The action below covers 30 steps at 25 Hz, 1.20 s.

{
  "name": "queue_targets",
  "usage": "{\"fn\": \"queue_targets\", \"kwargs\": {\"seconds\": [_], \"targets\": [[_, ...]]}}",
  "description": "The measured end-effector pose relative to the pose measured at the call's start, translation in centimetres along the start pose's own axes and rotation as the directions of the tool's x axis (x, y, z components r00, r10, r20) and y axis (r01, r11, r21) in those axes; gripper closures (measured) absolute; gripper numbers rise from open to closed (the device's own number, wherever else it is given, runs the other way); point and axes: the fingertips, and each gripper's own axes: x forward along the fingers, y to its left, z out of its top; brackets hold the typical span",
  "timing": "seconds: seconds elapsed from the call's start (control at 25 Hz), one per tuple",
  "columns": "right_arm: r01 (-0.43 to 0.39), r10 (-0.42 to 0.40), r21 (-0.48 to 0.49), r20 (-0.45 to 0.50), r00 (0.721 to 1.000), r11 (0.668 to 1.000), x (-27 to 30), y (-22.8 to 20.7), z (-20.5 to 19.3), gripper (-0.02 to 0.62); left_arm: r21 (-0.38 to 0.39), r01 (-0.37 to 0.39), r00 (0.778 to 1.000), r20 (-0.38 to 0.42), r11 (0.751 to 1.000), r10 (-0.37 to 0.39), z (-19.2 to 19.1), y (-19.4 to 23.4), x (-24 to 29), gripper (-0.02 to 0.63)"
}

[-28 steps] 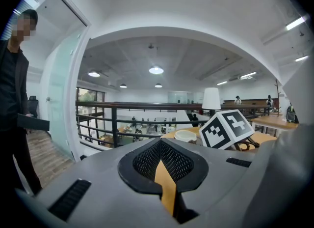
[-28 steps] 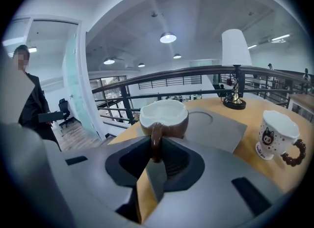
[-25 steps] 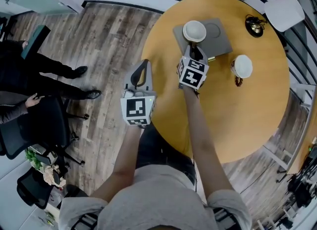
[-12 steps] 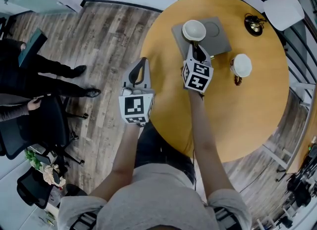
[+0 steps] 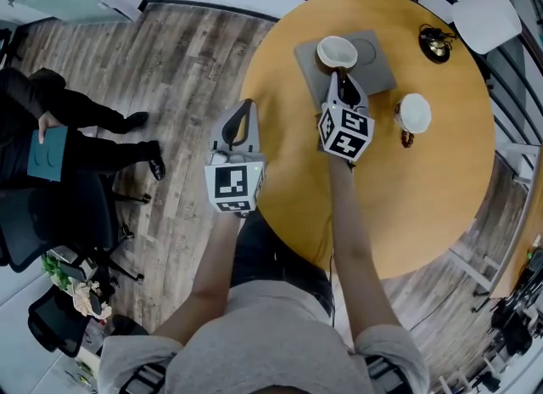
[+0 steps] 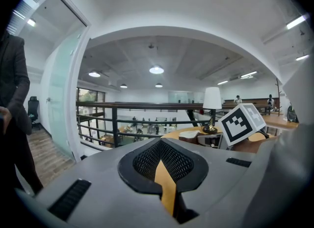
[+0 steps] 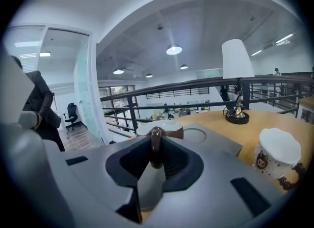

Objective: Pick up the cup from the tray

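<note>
Well forward, the right gripper clamps the cup's handle.

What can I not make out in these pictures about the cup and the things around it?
- Underside of the cup: in the right gripper view the right tool covers it, so contact with the tray is unclear.
- Handle of the cup: in the head view it hides under the right tool.
- Contents of the cup: too small in the head view; the right gripper view shows only its side.
- The person: cut off by the head view's left edge.
</note>
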Motion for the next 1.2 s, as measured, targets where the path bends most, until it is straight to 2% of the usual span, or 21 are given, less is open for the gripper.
{"fn": "queue_targets", "kwargs": {"seconds": [0.28, 0.64, 0.88, 1.2], "targets": [[-0.020, 0.019, 0.020, 0.056, 0.998, 1.000, -2.3, -0.5, 1.4, 0.543, -0.007, -0.006, 1.000, 0.008, 1.000, 0.006, 0.4, 0.2, -0.2, 0.600], [-0.056, 0.051, 0.031, 0.140, 0.989, 0.998, -9.4, -2.5, 3.6, 0.543, 0.010, 0.036, 0.999, 0.038, 0.999, -0.036, 1.8, -1.8, 0.0, 0.600], [-0.040, 0.030, 0.069, 0.134, 0.991, 0.997, -14.6, -4.6, 1.6, 0.543, 0.034, 0.073, 0.996, 0.056, 0.997, -0.075, 2.7, -3.7, -0.5, 0.600], [-0.009, 0.002, 0.122, 0.059, 0.998, 0.992, -16.7, -5.9, -2.8, 0.543, 0.061, 0.112, 0.991, 0.064, 0.992, -0.116, 3.0, -6.3, -1.3, 0.600]]}}
